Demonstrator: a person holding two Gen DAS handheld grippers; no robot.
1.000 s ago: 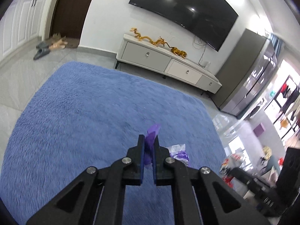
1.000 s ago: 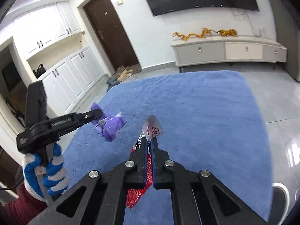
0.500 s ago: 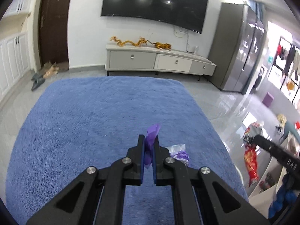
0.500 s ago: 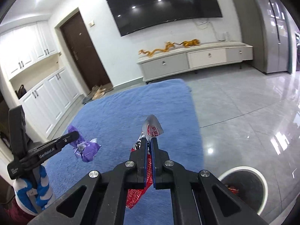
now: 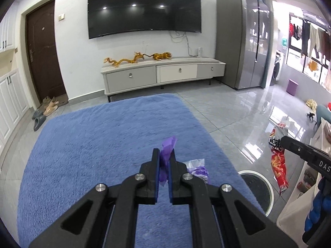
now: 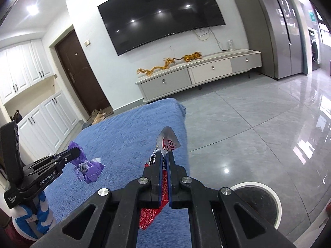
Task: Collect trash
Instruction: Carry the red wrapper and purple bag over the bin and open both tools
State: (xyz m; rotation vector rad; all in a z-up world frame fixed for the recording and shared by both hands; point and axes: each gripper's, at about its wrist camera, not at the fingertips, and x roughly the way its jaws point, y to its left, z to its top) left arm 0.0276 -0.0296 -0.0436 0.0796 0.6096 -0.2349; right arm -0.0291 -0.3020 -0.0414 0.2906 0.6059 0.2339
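Note:
My left gripper (image 5: pixel 164 152) is shut on a purple wrapper (image 5: pixel 168 147), whose crumpled end (image 5: pixel 197 170) hangs below the fingers, above the blue rug (image 5: pixel 93 155). In the right wrist view the same left gripper (image 6: pixel 75 150) shows at the left with the purple wrapper (image 6: pixel 89 168) dangling. My right gripper (image 6: pixel 164 154) is shut on a red and white snack bag (image 6: pixel 168 141) that droops under the fingers (image 6: pixel 152 212). In the left wrist view this red bag (image 5: pixel 278 165) hangs beside a round bin (image 5: pixel 258 188) with a white rim. The bin (image 6: pixel 256 198) lies low right of my right gripper.
A white TV cabinet (image 5: pixel 163 75) with golden dragon figures stands under a wall television (image 5: pixel 144 8). A grey fridge (image 5: pixel 242 47) is at the right. Shoes (image 5: pixel 45 111) lie by a dark door. Glossy grey tiles (image 6: pixel 258 128) spread right of the rug. A gloved hand (image 6: pixel 31 221) holds the left gripper.
Both grippers have swung to the right with their wrappers still held. The view has levelled, the rug has slid left, and the white-rimmed bin has come into sight.

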